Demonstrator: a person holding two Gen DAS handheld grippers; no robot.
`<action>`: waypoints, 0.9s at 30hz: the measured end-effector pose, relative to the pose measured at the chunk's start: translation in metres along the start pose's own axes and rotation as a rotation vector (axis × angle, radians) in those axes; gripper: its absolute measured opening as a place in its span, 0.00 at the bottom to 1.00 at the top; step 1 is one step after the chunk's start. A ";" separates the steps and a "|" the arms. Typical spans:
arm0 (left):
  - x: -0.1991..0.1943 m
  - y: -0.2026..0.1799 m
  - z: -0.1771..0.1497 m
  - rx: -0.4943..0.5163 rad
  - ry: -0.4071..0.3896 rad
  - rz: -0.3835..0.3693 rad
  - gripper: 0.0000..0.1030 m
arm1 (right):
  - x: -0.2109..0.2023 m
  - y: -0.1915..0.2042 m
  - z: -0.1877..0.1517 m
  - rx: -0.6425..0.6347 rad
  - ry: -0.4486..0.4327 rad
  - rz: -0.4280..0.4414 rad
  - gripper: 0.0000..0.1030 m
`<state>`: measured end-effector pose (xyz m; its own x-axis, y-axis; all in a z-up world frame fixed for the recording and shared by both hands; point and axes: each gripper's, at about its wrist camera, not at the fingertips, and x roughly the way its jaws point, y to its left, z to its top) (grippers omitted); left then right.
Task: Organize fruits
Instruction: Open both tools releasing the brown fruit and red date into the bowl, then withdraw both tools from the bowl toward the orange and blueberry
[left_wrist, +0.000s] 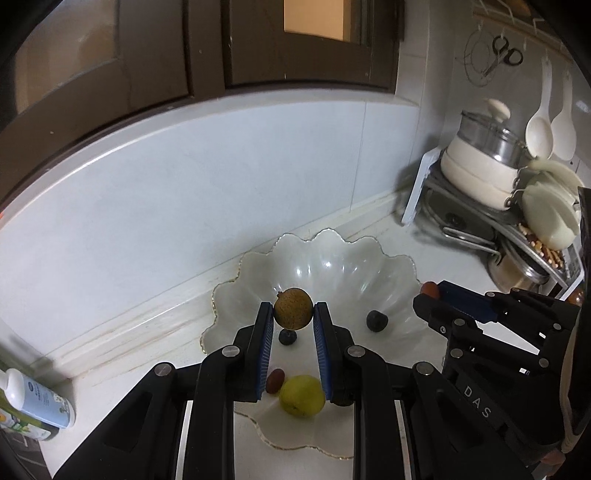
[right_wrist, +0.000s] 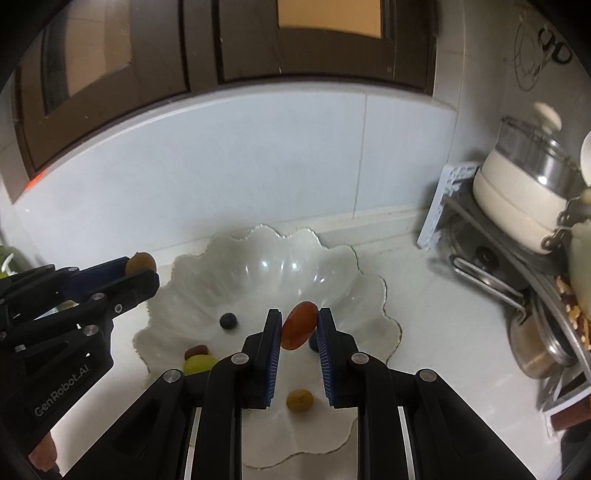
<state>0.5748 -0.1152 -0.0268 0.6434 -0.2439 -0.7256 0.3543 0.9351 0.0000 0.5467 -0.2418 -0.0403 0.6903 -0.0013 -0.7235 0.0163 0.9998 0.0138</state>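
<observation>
The left gripper's (left_wrist: 293, 310) body hides part of the flat scalloped plate (left_wrist: 306, 443) at the near edge of the worktop (left_wrist: 388, 236); a dark fruit (left_wrist: 341, 400) behind its right finger is mostly covered, and a red grape (left_wrist: 276, 380) is half hidden by the left one. In the right wrist view, a blueberry (right_wrist: 313, 341) is tucked behind the right gripper's (right_wrist: 299, 325) finger. The bottle (left_wrist: 40, 402) at the left edge is cut off, its label too small to read.

Both grippers point steeply down over the white scalloped bowl (left_wrist: 332, 258), which stands near the back wall, the right one just to the right of the left. The left is clenched on a round, speckled brown fruit (left_wrist: 293, 309), held above the bowl's near rim. The right is clamped on an oblong red fruit (right_wrist: 300, 325), likewise over the bowl. Two blueberries (left_wrist: 288, 336) (left_wrist: 376, 320) lie inside the bowl; a green fruit (left_wrist: 302, 396) and a small yellow one (right_wrist: 300, 400) sit on the plate.

The right gripper's side reads "DAS"; the left's reads "GenRobot.AI".
</observation>
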 end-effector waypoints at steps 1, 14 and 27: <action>0.003 0.000 0.001 -0.002 0.008 -0.004 0.22 | 0.003 -0.002 0.000 0.007 0.012 0.004 0.21; 0.049 -0.006 0.001 0.015 0.132 -0.024 0.22 | 0.036 -0.012 0.000 0.021 0.106 0.003 0.21; 0.043 -0.003 0.001 0.004 0.131 0.028 0.38 | 0.038 -0.017 -0.001 0.013 0.138 -0.013 0.29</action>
<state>0.6018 -0.1285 -0.0573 0.5590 -0.1822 -0.8089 0.3405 0.9400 0.0236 0.5719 -0.2593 -0.0689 0.5836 -0.0101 -0.8120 0.0347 0.9993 0.0125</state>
